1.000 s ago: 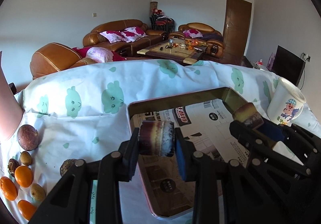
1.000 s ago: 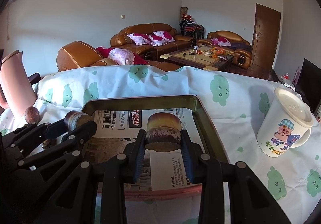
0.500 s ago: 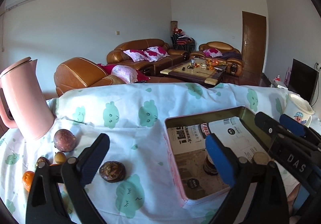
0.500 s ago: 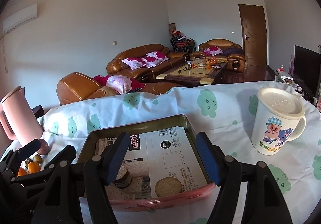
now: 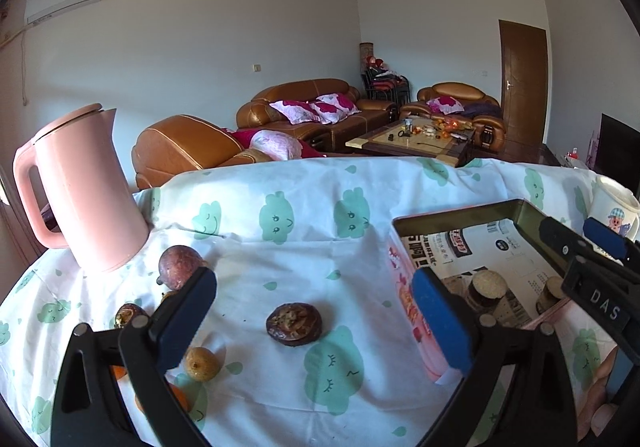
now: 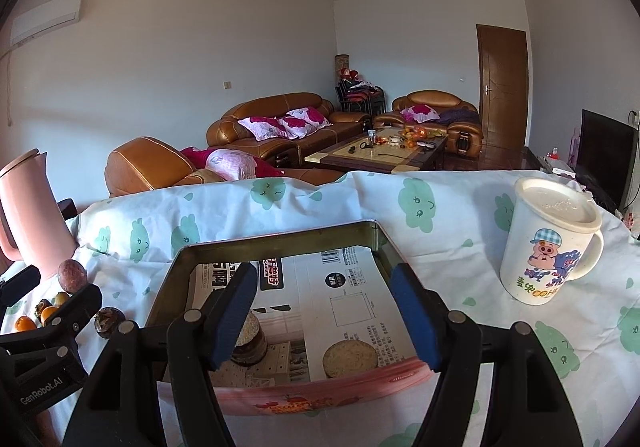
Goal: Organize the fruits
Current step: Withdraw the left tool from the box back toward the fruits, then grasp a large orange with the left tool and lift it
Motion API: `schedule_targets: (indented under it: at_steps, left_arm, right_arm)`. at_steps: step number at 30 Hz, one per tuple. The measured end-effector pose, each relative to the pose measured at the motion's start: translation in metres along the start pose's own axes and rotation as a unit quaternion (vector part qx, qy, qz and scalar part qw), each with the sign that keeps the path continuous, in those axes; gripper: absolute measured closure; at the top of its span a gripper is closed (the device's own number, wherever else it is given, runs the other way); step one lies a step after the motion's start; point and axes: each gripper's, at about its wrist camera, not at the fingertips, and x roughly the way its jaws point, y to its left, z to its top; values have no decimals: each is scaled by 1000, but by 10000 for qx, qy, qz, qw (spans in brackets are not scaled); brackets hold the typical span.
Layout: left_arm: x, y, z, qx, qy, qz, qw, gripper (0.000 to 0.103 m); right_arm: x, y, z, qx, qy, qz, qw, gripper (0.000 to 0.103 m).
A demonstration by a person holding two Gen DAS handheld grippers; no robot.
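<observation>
left wrist view: the left gripper hangs over a bench draped in a cloud-print cloth, its jaws just opened wide with nothing between the blue pads; a dark, wrinkled fruit lies on the cloth below the gap. to its left sit a round purple fruit beside a pink kettle, a small yellow fruit, a cracked dark fruit and oranges partly hidden behind the near finger. at right stands a paper-lined tin holding two cut fruit pieces, upright, cut faces up. the right gripper reaches in over the tin's far side, and a cartoon mug stands beyond it.

right wrist view: the right gripper is held above the tin, its jaws parted and just opened, gripping nothing. one fruit piece stands near the left pad, the other rests against the tin's near wall, the two apart. the lidded mug stands on the cloth to the right, clear of the tin. the left gripper's arm shows at far left, near the loose fruit.
</observation>
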Motion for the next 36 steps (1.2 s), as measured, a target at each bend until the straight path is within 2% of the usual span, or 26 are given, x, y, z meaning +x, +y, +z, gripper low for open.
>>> schedule_targets:
  at_steps: [7,10,16,26,31,36]
  left_arm:
    - [1,20,-8,-58,120,42,9999,3]
    - [1,29,-10,-69,162,53,9998,3]
    - [1,54,-16,-98,255,150,9995,3]
    - [8,103,-24,-225,520,320,9979,2]
    - [11,141,-21,-426,613,297,9968,2]
    - [18,181,-20,-533,762,441,9947,2]
  right_arm:
    - [-8,10,-4,-30,-27,-125,9999,32]
    - [-11,16,-7,40,39,-39,10000,32]
    - [-18,40,-16,126,231,268,9993,32]
    - [-28,107,-31,-250,468,833,9951,32]
    - [-29,146,-40,-566,667,1201,9889,32]
    - [-32,185,-50,-889,883,1597,9792,32]
